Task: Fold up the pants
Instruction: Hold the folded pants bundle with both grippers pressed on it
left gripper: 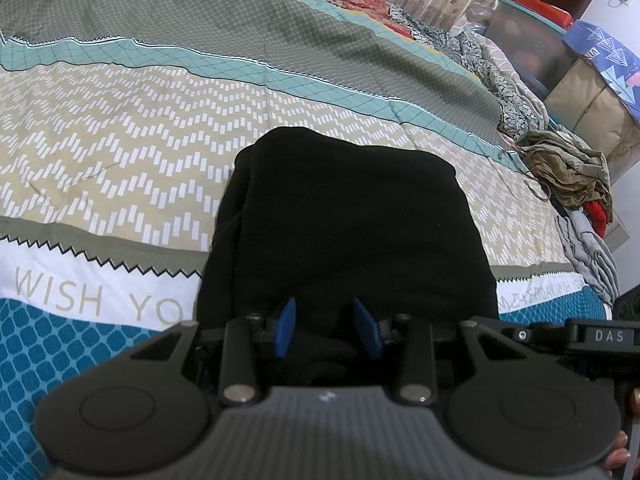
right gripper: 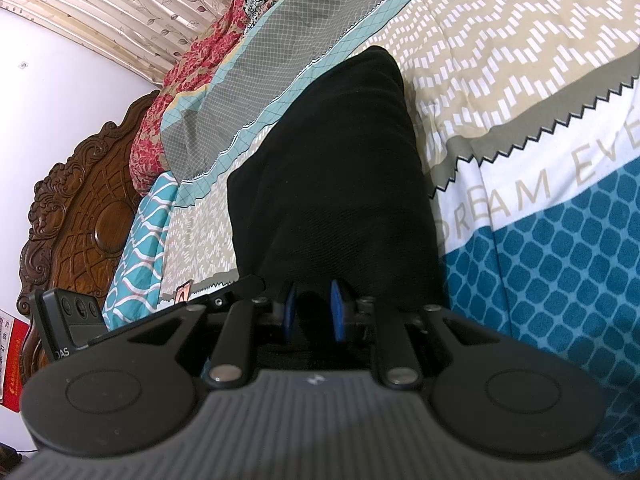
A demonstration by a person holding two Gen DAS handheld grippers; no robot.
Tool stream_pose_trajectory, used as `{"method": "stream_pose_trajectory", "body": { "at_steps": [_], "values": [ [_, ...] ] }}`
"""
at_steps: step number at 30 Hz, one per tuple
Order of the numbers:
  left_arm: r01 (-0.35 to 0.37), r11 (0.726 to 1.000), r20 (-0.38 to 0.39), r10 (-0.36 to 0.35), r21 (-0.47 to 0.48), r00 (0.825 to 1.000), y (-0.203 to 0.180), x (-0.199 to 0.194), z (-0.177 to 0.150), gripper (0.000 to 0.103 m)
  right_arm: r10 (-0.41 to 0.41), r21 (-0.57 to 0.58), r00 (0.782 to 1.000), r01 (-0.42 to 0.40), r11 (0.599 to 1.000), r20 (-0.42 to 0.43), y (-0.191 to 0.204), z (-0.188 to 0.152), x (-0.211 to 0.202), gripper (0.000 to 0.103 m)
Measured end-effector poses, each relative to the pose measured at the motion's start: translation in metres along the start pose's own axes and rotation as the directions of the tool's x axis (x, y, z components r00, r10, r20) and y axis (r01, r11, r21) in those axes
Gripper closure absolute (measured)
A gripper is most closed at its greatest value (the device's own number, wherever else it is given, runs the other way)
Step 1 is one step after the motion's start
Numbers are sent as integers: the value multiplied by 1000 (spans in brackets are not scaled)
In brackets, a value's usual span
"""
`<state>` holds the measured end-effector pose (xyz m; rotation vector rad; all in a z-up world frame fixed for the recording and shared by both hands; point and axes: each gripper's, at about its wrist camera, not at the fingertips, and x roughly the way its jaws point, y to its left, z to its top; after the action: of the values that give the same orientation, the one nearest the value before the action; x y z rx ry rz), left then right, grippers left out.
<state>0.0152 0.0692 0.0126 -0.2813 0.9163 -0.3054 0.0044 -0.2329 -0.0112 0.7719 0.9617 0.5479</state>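
Black fabric fills the middle of both views: the folded black pants (left gripper: 352, 216) lie in a thick bundle on the patterned bedspread (left gripper: 120, 152), near its printed near edge. The left gripper (left gripper: 326, 326) has its blue pads (left gripper: 285, 330) part-way apart with the near edge of the pants bunched between them; whether they actually pinch the cloth, I cannot tell. The right gripper (right gripper: 316, 314) sits at the same near edge of the pants (right gripper: 340, 168), its blue pads (right gripper: 338, 316) closer together with dark cloth between them, and again the grip itself is too dark to call.

Writing now: the white band of the bedspread (right gripper: 540, 120) reads "WISH YO" in the left view and "DREAM EVE" in the right. "DAS" shows on a black bar (left gripper: 608, 336) at the left gripper's side.

Around it: a crumpled olive and red pile of clothes (left gripper: 572, 172) at the far right edge of the bed, a carved dark wooden headboard (right gripper: 80, 216), a red floral quilt (right gripper: 188, 80), and leaf-print curtains (right gripper: 120, 4) behind.
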Motion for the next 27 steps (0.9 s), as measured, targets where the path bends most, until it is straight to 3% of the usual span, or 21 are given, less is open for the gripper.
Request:
{"method": "stream_pose_trajectory", "body": {
  "at_steps": [27],
  "values": [
    [-3,1000,4,3,9,1000,-1,1,-1,68,-1,2,1000,1,1000,2,0,-1,1,82]
  ]
}}
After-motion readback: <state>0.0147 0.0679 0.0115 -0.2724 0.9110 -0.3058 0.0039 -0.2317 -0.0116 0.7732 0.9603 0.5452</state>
